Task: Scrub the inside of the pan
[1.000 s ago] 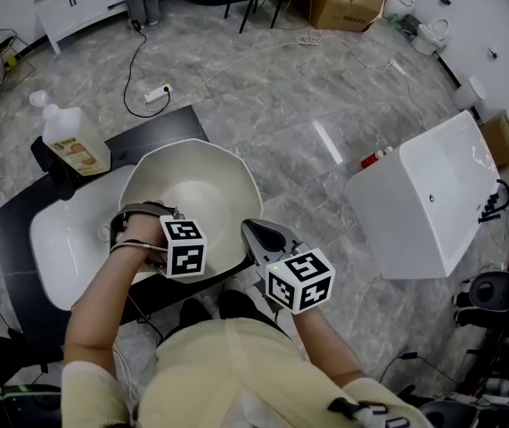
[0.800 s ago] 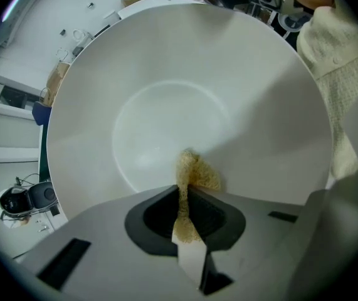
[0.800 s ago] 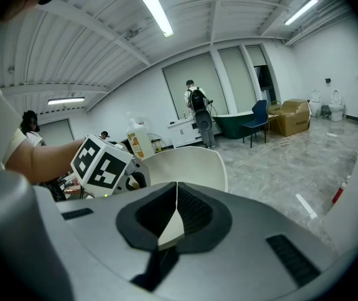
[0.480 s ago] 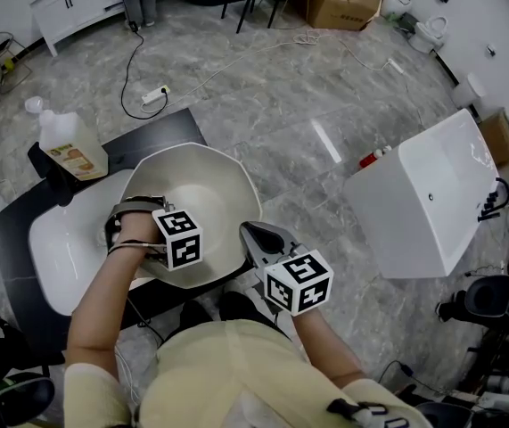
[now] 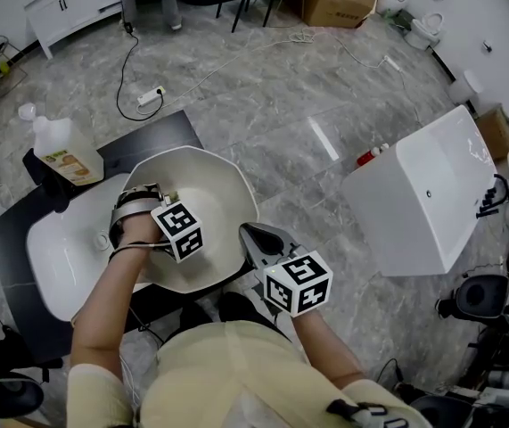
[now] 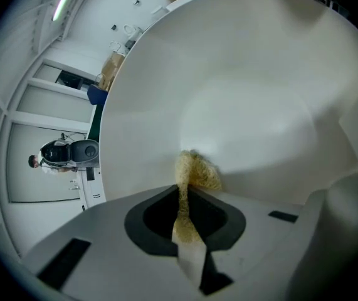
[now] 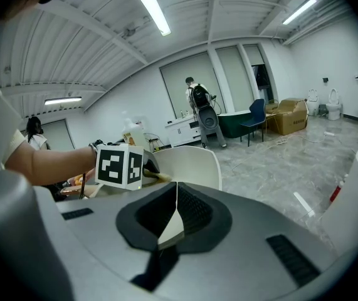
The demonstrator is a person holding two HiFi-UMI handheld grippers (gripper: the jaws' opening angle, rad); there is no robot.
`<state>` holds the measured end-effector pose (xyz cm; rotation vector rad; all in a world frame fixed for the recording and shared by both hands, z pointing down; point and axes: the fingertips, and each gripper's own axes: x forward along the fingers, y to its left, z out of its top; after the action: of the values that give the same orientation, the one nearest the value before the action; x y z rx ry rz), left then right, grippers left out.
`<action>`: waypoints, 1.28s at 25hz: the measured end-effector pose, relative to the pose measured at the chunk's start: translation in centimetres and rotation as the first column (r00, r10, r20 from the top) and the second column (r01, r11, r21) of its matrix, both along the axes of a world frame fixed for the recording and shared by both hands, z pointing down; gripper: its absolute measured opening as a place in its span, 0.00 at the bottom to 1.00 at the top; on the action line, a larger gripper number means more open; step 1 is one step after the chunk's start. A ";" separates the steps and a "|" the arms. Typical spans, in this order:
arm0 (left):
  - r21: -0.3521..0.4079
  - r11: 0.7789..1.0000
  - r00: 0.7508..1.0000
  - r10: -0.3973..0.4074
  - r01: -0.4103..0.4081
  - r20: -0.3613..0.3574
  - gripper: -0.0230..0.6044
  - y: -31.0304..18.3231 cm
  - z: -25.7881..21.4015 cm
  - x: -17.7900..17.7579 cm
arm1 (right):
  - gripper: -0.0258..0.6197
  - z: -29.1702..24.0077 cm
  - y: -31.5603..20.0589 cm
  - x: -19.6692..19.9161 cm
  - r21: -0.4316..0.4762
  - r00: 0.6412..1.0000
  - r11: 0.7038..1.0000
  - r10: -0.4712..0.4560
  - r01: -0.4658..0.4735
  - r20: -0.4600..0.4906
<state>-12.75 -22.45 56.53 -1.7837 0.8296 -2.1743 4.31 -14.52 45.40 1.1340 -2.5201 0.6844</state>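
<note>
So the cream-white faceted pan (image 5: 214,185) sits on the black tabletop (image 5: 160,132), with its left side overlapping a white oval tray (image 5: 53,257). The left gripper (image 5: 159,201) is down inside the pan, jaws clamped tight on a yellowish fibrous scrub pad (image 6: 195,170), and the pad's frayed end is pressed right against the pan's inner wall. The right gripper (image 5: 251,234) hangs just outside the pan's near rim, both jaws closed together with nothing in them. There's 1 white plastic bottle with an orange label (image 5: 63,152) on the far left of the table
</note>
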 end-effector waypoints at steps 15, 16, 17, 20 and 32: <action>0.162 0.986 0.995 -0.014 0.031 -0.102 0.10 -3.8 -0.3 2.6 | 0.07 0.5 0.0 1.3 -0.009 0.999 0.999 0.042 -0.042 -0.003; 0.162 0.986 0.994 -0.010 0.028 -0.109 0.10 -3.8 -0.2 2.9 | 0.07 0.5 0.0 1.4 -0.009 0.999 0.999 0.044 -0.044 -0.003; 0.162 0.986 0.993 -0.006 0.026 -0.119 0.10 -3.9 -0.2 3.2 | 0.07 0.5 0.1 1.5 -0.010 0.999 0.999 0.046 -0.046 -0.003; 0.157 0.987 0.987 0.003 0.022 -0.160 0.10 -3.8 -0.3 4.2 | 0.07 0.5 0.2 1.7 -0.012 0.999 0.999 0.049 -0.049 -0.002; 0.105 0.991 0.939 -0.044 0.084 -0.342 0.10 -3.4 -0.4 6.1 | 0.07 0.5 0.3 1.6 -0.013 0.999 0.999 0.048 -0.048 -0.001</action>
<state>-6.60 -25.87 56.10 -2.1295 1.0792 -1.8319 5.96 -14.19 45.86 1.1938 -2.4912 0.7122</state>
